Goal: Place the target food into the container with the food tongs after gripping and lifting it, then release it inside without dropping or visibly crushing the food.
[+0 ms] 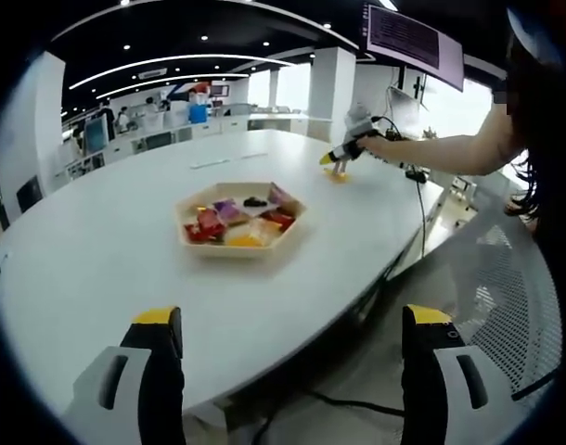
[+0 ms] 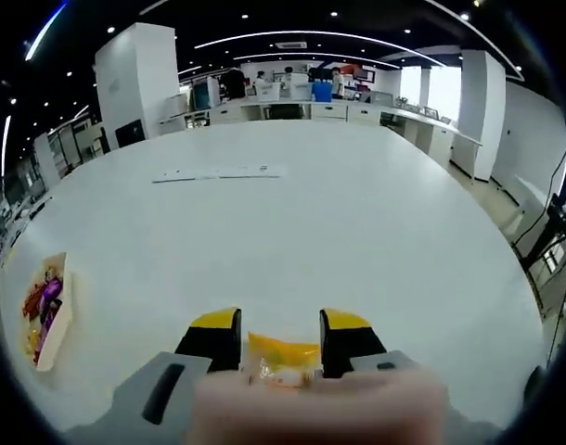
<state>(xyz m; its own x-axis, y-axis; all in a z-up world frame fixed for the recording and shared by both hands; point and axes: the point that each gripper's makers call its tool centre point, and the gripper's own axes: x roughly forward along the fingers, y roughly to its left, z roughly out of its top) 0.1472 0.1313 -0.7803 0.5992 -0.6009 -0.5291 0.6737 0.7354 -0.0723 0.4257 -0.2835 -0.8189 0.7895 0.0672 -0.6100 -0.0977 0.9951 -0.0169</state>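
Observation:
A hexagonal wooden tray (image 1: 185,232) sits mid-table with several coloured snack packets in its compartments. It also lies at the left edge of the right gripper view, tray (image 2: 58,320). My left gripper (image 1: 292,324) hangs wide open over the table's near edge, nothing between its jaws. Far across the table a person's arm holds my right gripper (image 1: 342,156) down on a yellow snack (image 1: 337,175). In the right gripper view, that gripper (image 2: 281,336) has both jaws against the sides of the yellow snack (image 2: 283,357), which rests on the white table (image 2: 339,232).
A thin white strip (image 2: 218,171) lies farther along the table. The person's arm (image 1: 441,148) reaches in from the right, beside a mesh chair (image 1: 515,278), and a black cable (image 1: 422,218) hangs over the table edge. A monitor (image 1: 413,39) hangs above.

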